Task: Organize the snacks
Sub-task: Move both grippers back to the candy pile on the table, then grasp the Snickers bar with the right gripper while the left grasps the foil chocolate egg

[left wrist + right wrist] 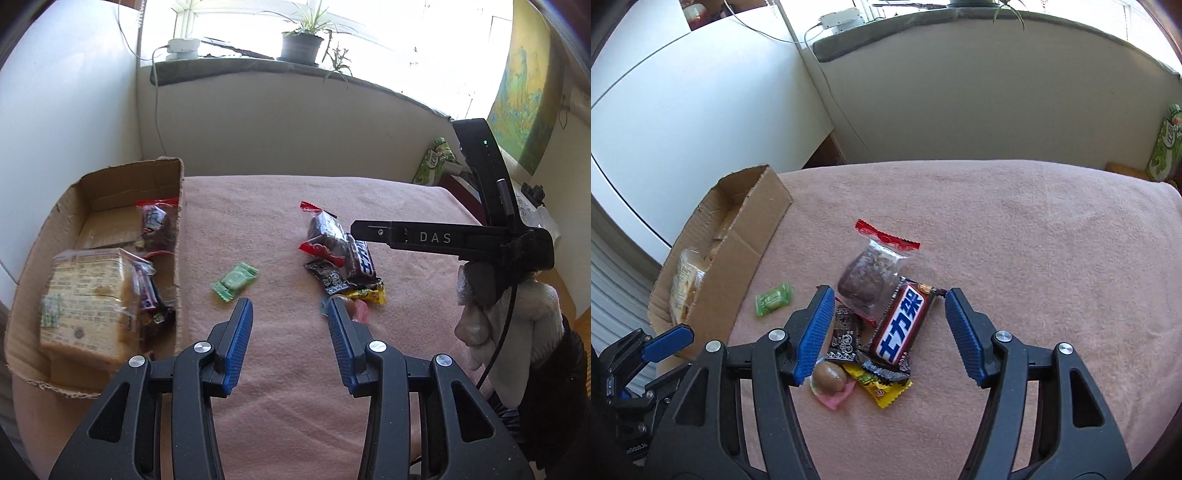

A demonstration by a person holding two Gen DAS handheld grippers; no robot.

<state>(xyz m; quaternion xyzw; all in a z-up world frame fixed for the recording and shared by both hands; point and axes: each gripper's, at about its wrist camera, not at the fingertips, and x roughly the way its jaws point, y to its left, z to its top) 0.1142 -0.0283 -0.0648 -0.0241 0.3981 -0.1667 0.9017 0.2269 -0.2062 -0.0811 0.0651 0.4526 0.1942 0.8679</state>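
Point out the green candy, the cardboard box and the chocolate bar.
green candy (234, 281), left wrist view, wrapper middle
cardboard box (753, 221), right wrist view, outer side wall
chocolate bar (900, 328), right wrist view, blue label

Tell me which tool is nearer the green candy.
Left. The left tool hangs open just short of the green candy, nothing between them. The right tool is open over the snack pile, with the candy off to its left.
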